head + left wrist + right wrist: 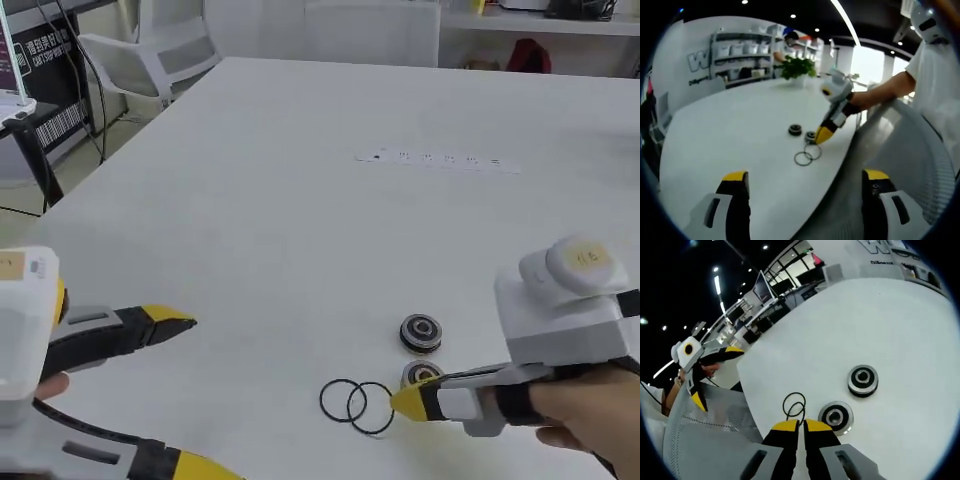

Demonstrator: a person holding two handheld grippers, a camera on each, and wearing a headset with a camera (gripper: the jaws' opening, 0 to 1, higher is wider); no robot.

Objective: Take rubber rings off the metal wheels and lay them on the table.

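A large white bench (pixel 280 220) stands in a bright room. White plastic chairs (pixel 150 50) sit at its far edge, with white wall shelves (pixel 737 55), a green leafy plant (pixel 797 67) and round ceiling lights (pixel 792 16) beyond.

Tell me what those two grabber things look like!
Both are alike. The left gripper and the right gripper each have a chunky white body and black tongs with bright yellow tips. The right one has a rounded white top with a little yellow sticker. The person wears a white short-sleeved shirt.
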